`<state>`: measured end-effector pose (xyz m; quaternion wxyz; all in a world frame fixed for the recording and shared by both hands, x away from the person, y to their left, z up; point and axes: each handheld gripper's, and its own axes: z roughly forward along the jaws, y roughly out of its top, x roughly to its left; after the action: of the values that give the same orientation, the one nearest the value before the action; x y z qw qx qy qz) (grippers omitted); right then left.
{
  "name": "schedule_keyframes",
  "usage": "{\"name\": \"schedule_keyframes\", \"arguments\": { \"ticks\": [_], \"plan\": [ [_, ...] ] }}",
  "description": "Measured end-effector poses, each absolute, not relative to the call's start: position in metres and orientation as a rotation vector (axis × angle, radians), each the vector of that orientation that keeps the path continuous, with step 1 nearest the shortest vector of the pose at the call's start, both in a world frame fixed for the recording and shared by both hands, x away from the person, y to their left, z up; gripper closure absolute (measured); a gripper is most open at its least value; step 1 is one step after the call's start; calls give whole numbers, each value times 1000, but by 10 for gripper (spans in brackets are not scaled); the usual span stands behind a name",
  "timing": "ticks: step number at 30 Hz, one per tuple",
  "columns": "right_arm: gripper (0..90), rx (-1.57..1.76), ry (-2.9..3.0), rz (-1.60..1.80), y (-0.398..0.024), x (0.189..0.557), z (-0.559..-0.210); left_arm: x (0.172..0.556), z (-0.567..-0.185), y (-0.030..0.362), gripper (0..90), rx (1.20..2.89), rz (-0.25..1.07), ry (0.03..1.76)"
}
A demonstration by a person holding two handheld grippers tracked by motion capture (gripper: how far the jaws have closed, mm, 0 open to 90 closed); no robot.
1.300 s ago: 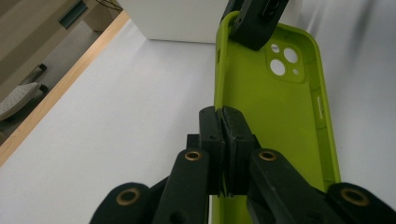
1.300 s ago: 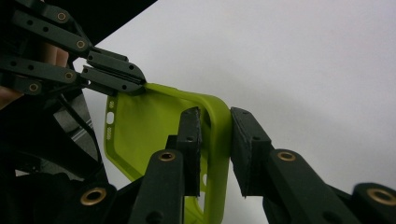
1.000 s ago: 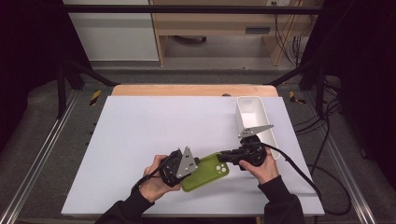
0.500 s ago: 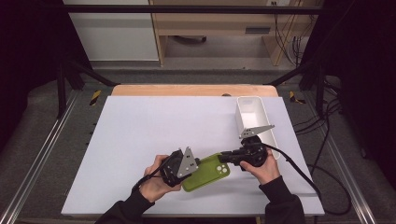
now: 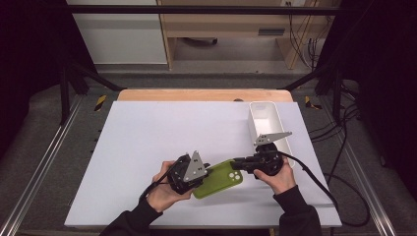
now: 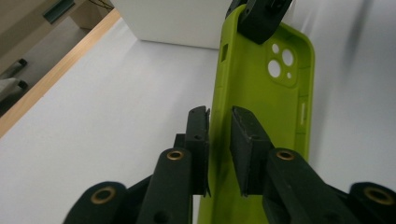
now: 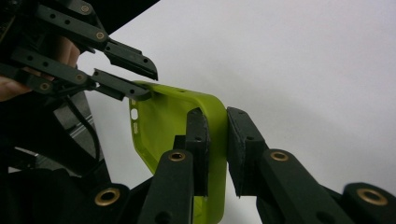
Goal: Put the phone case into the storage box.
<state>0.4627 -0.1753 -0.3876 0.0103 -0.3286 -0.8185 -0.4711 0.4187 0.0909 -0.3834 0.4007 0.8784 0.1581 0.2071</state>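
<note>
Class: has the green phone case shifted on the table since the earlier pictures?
No. The case lies at the same spot relative to the white bin.

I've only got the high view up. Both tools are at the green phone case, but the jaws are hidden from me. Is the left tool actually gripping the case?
Observer: No. In the left gripper view the left tool straddles the side wall of the phone case, but its jaws have just been opening, and one pad stands clear of the wall.
Operator: So is the right tool holding it?
Observer: Yes. The right gripper view shows the right tool shut on the case's wall beside a rounded corner, with both pads pressed against it.
</note>
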Motion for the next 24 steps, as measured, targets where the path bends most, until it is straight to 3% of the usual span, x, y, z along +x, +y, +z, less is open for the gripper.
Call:
{"name": "schedule_keyframes", "arguments": {
  "ticks": [14,24],
  "plan": [
    [797,-1069,-2627,-1524,-182,460,-381,432,-375,122,366,2006,380,537],
    [797,-1053,-2703,-1551,-190,456,-374,441,-380,148,162,1921,351,643]
  ]
}}
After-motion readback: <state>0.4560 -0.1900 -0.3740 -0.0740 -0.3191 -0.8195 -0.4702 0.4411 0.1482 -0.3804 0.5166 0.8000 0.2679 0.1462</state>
